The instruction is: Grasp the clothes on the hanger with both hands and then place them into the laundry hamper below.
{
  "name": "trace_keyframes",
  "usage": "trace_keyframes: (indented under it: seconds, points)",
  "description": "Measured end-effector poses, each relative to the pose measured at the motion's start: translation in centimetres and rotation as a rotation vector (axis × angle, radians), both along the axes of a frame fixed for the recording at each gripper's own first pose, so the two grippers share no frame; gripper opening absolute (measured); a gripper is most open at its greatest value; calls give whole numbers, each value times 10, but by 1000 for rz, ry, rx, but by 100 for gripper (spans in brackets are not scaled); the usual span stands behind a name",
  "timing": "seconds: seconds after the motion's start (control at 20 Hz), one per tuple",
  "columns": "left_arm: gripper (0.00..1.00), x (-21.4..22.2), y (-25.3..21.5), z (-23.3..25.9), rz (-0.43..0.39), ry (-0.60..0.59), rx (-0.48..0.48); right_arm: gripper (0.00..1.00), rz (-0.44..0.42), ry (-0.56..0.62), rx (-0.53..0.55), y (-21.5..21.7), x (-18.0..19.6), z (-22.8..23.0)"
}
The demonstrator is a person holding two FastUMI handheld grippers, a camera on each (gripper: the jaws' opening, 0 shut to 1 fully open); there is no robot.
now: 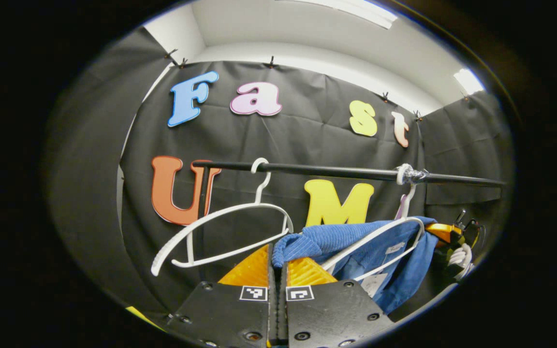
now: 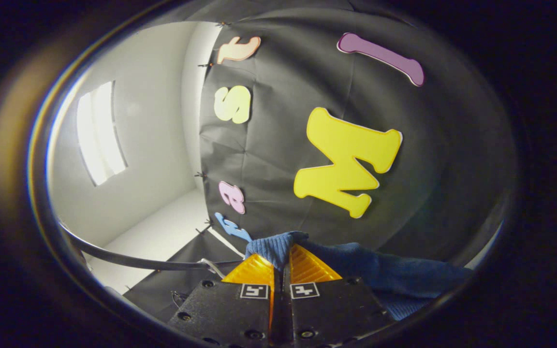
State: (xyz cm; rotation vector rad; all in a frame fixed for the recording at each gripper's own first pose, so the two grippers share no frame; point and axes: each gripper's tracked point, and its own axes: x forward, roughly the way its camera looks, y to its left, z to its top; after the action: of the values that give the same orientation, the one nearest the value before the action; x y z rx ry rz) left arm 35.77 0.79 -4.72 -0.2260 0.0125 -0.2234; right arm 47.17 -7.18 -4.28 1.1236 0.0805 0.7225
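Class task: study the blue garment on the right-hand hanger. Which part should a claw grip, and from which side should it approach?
Grip the bunched shoulder edges of the blue garment, one from each end. They stick out past the white hanger, so fingers can close on cloth alone. The left claw and right claw appear to pinch such folds already.

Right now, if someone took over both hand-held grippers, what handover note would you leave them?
Left hand-held gripper: shut on one end of the blue garment.
Right hand-held gripper: shut on another bunched edge of the same garment.
The garment is draped over the white hanger taped to the black rail; an empty white hanger hangs beside it.
Done: both grasps made.
Left: pull the garment off the hanger and lower it into the laundry hamper.
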Motion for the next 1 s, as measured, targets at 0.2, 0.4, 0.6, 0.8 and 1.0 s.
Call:
trace_keyframes:
  seconds: [0.2, 0.4, 0.6, 0.8, 1.0]
  points:
    - [4, 3, -7, -9, -88, 35, -63, 3, 49, 61, 92, -8, 8, 0]
    - [0, 1, -18, -14, -130, 43, -60, 3, 63, 131, 191, -25, 18, -14]
    - [1, 7, -13, -16, -168, 77, -117, 3, 118, 161, 281, -24, 17, -12]
    - [0, 15, -7, -15, -187, 86, -151, 3, 179, 210, 321, -17, 33, -20]
    - [0, 14, -17, -11, -208, 84, -114, 2, 205, 176, 277, -17, 37, 0]
